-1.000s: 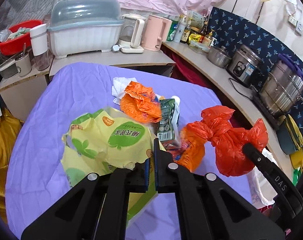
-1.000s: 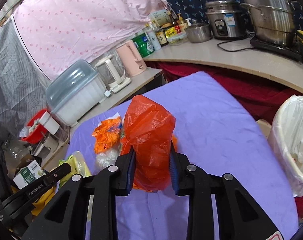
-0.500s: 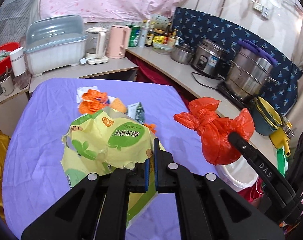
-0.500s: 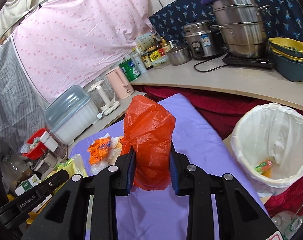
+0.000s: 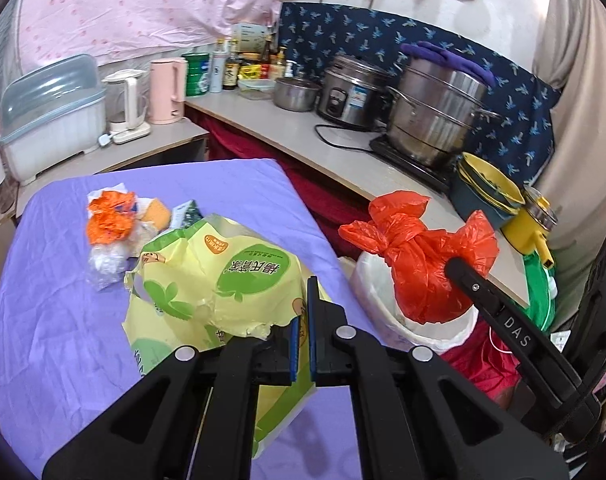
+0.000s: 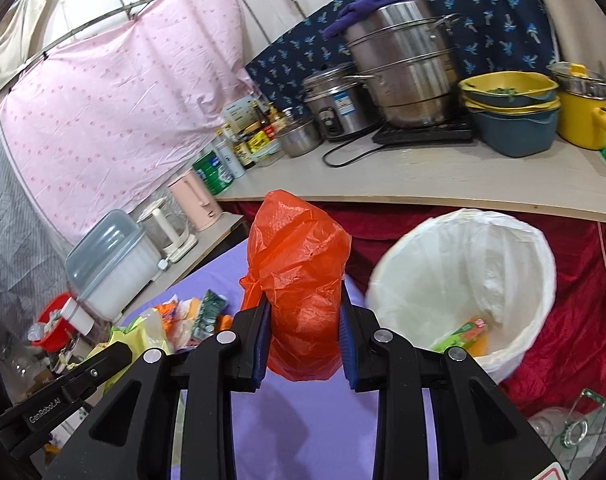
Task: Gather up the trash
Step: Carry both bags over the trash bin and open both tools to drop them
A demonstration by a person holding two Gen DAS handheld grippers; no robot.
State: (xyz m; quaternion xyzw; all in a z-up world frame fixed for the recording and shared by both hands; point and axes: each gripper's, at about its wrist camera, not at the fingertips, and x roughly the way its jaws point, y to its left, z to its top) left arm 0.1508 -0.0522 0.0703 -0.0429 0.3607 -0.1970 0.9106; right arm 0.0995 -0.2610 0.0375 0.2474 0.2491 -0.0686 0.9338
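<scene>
My left gripper (image 5: 302,332) is shut on a crumpled yellow-green plastic bag (image 5: 223,280) and holds it above the purple table (image 5: 55,320). My right gripper (image 6: 305,336) is shut on a knotted red plastic bag (image 6: 299,280), which also shows in the left wrist view (image 5: 419,260) over the bin. The white-lined trash bin (image 6: 463,280) stands beside the table's right edge, with a green carton (image 6: 463,334) at its bottom. More trash lies on the table: an orange wrapper (image 5: 109,216), clear plastic (image 5: 103,264) and a green carton (image 5: 189,214).
A counter (image 6: 443,176) behind the bin carries a steel steamer pot (image 6: 399,72), rice cooker (image 6: 335,100), stacked bowls (image 6: 511,112) and a yellow pot (image 6: 583,120). A pink kettle (image 5: 167,90) and dish box (image 5: 51,116) stand on a side shelf. Red cloth (image 6: 575,320) hangs below the counter.
Both grippers have lifted and swung right with their bags. The red bag has gone from over the table to beside the open bin, which came into view.
</scene>
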